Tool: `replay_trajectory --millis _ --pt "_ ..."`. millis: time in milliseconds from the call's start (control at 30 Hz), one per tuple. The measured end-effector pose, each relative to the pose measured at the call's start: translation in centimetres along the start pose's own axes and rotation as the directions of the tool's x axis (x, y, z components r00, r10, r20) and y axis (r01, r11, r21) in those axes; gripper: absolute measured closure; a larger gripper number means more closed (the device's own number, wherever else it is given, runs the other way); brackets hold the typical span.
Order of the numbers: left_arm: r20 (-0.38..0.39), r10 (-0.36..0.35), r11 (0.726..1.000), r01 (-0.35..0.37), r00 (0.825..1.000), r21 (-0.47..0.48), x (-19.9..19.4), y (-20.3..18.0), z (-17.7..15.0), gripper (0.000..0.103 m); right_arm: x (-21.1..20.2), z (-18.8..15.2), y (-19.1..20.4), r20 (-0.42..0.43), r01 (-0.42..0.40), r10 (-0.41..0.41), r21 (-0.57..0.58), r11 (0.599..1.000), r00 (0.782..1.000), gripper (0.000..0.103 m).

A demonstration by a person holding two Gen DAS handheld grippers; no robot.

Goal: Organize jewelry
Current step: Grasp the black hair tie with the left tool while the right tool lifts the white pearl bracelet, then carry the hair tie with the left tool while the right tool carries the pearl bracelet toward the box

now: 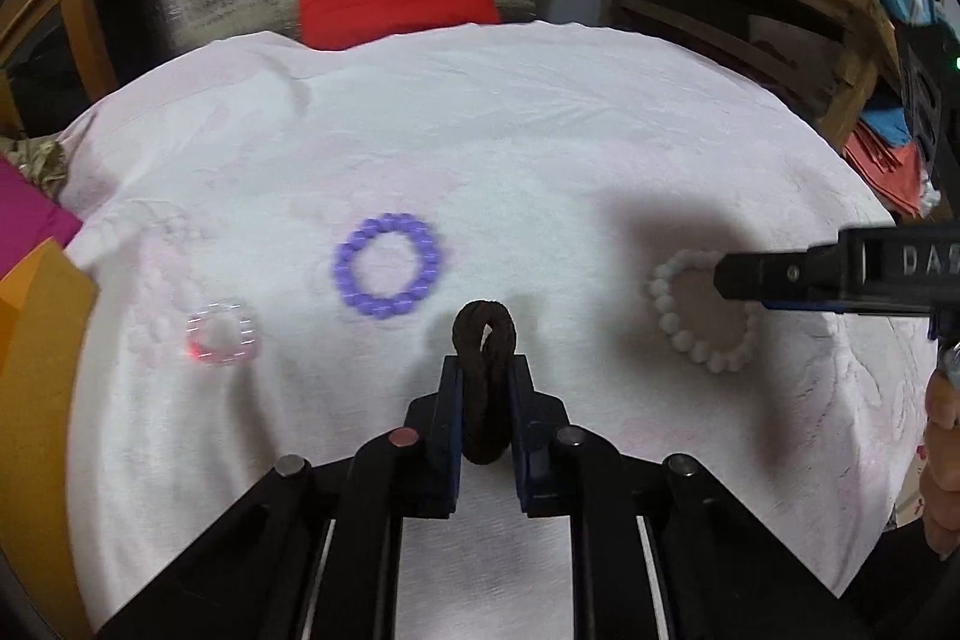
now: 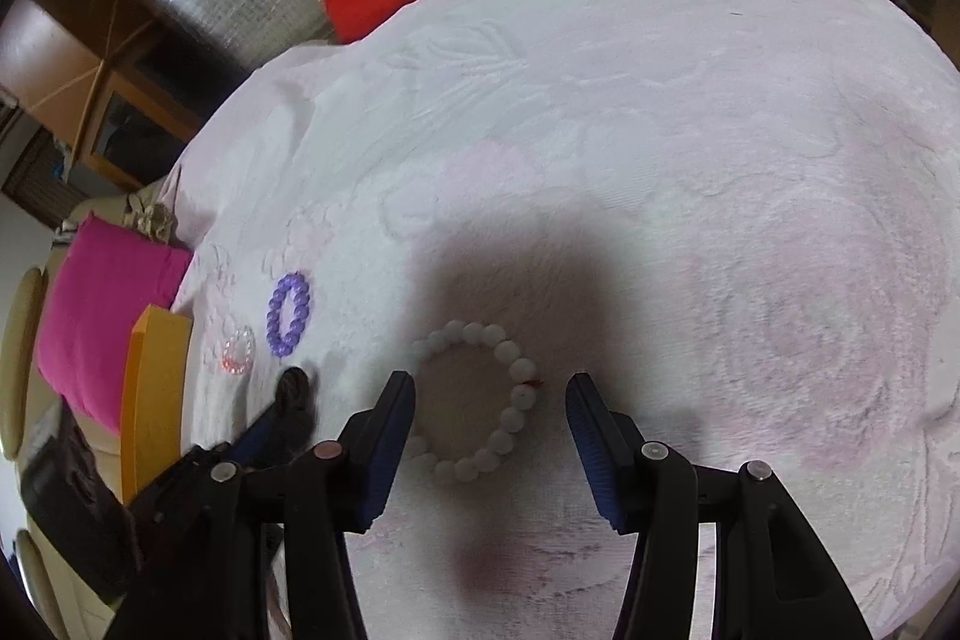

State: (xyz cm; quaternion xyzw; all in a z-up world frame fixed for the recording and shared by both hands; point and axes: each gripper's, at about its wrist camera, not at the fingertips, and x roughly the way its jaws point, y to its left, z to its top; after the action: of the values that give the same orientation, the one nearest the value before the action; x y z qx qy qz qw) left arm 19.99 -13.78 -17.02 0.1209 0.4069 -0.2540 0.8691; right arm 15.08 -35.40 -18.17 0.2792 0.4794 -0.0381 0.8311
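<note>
White capitals "DAS" stand on the black body of the right hand-held gripper (image 1: 780, 274), cut off by the picture's right border. No other lettering is legible.

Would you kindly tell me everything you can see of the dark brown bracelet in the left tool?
The dark brown bracelet is a thick band, matte and seemingly braided or corded, squeezed into a narrow twisted loop. The left tool is shut on it, its blue-padded fingers pressing both sides; a rounded loop pokes out beyond the tips. It sits just over the pale pink cloth; whether it touches the cloth is unclear.
</note>
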Motion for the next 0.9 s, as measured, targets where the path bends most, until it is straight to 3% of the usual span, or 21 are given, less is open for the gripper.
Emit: replay_trajectory --millis 133,333,400,433,500,533,567,733,900 --pt "0.028 0.035 0.999 -0.035 0.999 -0.023 -1.4 1.8 0.0 0.089 0.7 -0.6 1.6 0.007 0.043 -0.042 -0.094 0.995 0.999 0.031" --pt "0.077 0.113 0.993 -0.11 0.991 -0.041 -3.7 3.8 -0.3 0.089 1.6 -2.2 3.9 0.071 0.177 -0.164 -0.27 0.946 0.984 0.03" --pt "0.086 0.124 0.992 -0.12 0.989 -0.048 -4.1 4.3 -0.3 0.089 2.1 -2.9 4.9 0.119 0.259 -0.232 -0.332 0.907 0.965 0.035" --pt "0.091 0.132 0.991 -0.127 0.987 -0.051 -4.3 4.5 -0.4 0.089 2.3 -3.4 5.5 0.157 0.308 -0.268 -0.365 0.879 0.951 0.045" --pt "0.097 0.144 0.989 -0.139 0.985 -0.053 -4.7 4.9 -0.4 0.089 2.5 -3.7 6.2 0.187 0.318 -0.264 -0.397 0.861 0.946 0.063" --pt "0.099 0.146 0.988 -0.141 0.984 -0.056 -4.8 5.0 -0.4 0.089 2.6 -3.9 6.7 0.195 0.315 -0.255 -0.411 0.856 0.947 0.079" --pt "0.099 0.15 0.988 -0.144 0.984 -0.058 -4.8 5.2 -0.4 0.089 2.6 -3.9 7.0 0.203 0.324 -0.261 -0.415 0.85 0.944 0.084" --pt "0.102 0.167 0.985 -0.161 0.981 -0.064 -5.1 5.7 -0.5 0.089 2.5 -3.7 7.7 0.219 0.323 -0.254 -0.39 0.862 0.942 0.091" --pt "0.108 0.191 0.98 -0.183 0.976 -0.075 -5.5 6.2 -0.5 0.089 1.5 -3.4 8.6 0.229 0.222 -0.144 -0.363 0.905 0.963 0.093"
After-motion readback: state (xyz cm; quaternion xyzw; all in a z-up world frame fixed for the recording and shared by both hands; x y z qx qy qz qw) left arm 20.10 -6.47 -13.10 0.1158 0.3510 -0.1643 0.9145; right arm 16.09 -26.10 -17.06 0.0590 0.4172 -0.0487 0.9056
